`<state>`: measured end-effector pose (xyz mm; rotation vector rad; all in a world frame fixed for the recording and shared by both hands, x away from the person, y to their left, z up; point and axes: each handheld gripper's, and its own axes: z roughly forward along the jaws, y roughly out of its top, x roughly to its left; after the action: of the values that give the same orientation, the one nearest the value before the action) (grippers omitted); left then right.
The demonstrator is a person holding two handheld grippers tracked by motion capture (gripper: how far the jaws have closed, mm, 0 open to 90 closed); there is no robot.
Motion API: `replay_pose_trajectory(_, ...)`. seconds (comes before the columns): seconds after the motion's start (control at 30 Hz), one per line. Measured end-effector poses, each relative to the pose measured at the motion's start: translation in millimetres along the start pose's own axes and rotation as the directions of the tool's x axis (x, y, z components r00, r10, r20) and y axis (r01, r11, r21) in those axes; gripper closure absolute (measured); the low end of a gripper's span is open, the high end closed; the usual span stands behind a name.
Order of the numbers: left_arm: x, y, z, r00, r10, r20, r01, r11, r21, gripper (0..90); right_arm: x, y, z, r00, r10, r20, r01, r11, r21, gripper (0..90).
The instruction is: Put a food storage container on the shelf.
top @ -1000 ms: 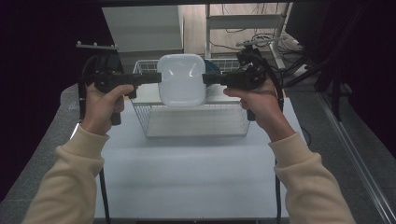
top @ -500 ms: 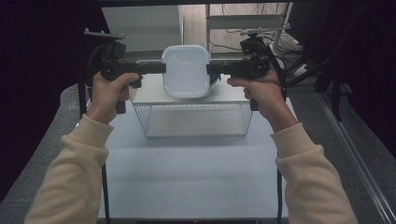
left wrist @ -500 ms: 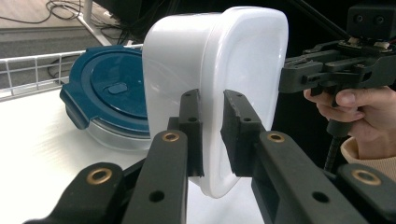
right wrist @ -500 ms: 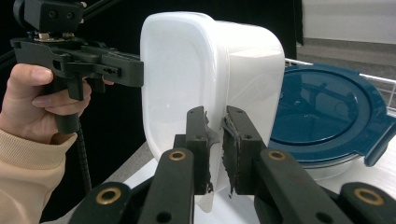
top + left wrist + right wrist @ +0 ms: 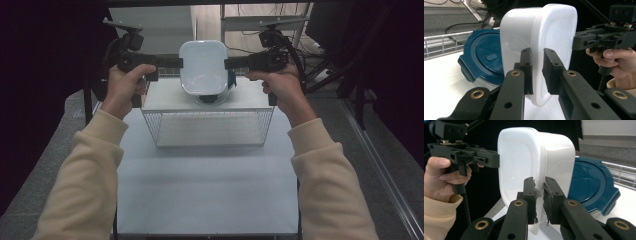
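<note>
A white plastic container (image 5: 202, 65) is held up in the air between both grippers, its open side turned toward the high view. My left gripper (image 5: 178, 62) is shut on its left rim and my right gripper (image 5: 226, 63) on its right rim. In the left gripper view the jaws (image 5: 537, 72) pinch the container's wall (image 5: 549, 35). In the right gripper view the jaws (image 5: 539, 197) clamp the opposite wall (image 5: 524, 157). Below and behind the container sits a round container with a dark blue lid (image 5: 484, 57) (image 5: 591, 187) (image 5: 230, 80).
A wire basket (image 5: 207, 127) stands on the white table (image 5: 200, 200), with a white surface (image 5: 160, 97) across its top where the blue-lidded container rests. Dark floor, cables and shelf legs lie beyond the table's far edge.
Both grippers have raised the white container higher and farther from me, uncovering the blue-lidded container beneath it. Both grips have stayed the same.
</note>
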<state>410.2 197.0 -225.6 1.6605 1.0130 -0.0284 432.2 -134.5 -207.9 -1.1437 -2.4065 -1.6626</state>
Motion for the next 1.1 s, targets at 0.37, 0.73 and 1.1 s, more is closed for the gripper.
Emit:
replay_pose_trajectory(0.37,12.5,4.9,9.5,0.9993,-0.037,-0.008,0.037,0.9993,0.010,79.1,-13.0,7.3,9.2,0.9994,0.035,0.006,-0.035,0.999,0.022,79.6)
replay_pose_trajectory(0.73,27.9,13.8,21.1,0.9913,-0.127,0.037,0.127,0.9919,-0.007,79.2,-40.7,18.2,22.8,0.9882,0.153,-0.004,-0.153,0.987,0.040,76.6)
replay_pose_trajectory(1.1,49.8,20.5,33.0,0.9647,-0.258,0.051,0.259,0.9658,-0.007,75.8,-66.0,22.5,37.3,0.9515,0.303,-0.051,-0.302,0.953,0.028,73.4)
